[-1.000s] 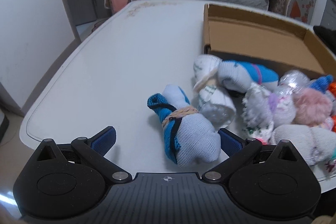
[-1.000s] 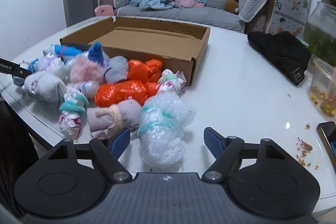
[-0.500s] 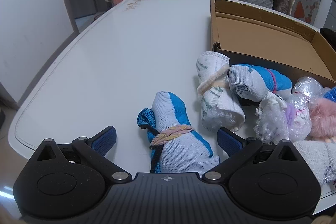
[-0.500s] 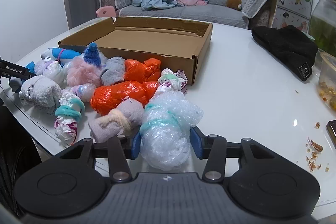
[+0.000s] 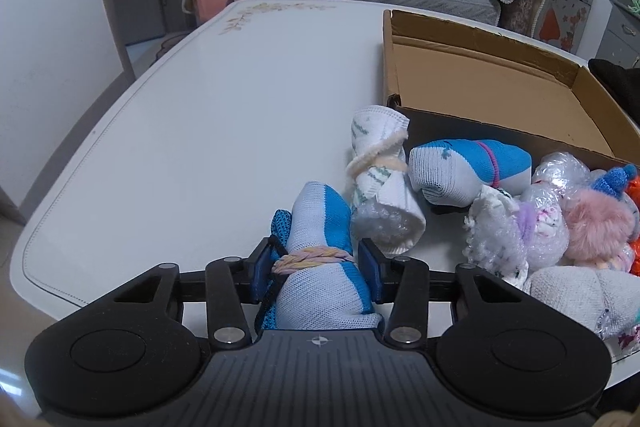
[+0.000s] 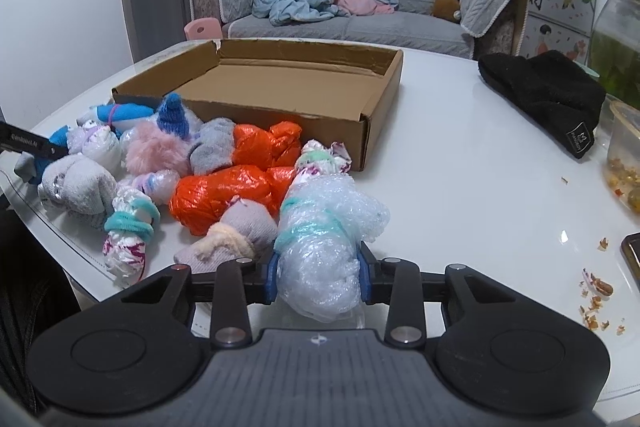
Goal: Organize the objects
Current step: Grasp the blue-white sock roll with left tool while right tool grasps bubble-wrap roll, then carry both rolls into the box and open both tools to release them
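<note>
2 hand-held grippers each pinched a bundle at the near edge of a white oval table (image 5: 192,131). The left gripper (image 5: 317,269), whose jaws had just been closing, pressed its blue pads against a rolled blue-and-white knitted sock bound with a braided pastel band (image 5: 320,267). The right gripper (image 6: 318,277), its jaws also just narrowed, squeezed a clear bubble-wrap roll tied with a teal band (image 6: 324,239). Both bundles lay on the table in front of a shallow, open brown cardboard box (image 6: 304,83), whose inside held nothing. Beside them sat a heap of other tied bundles, among them 2 orange plastic ones (image 6: 240,183) and a fluffy pink one (image 6: 156,151). To the right lay a black knitted hat (image 6: 548,95).
</note>
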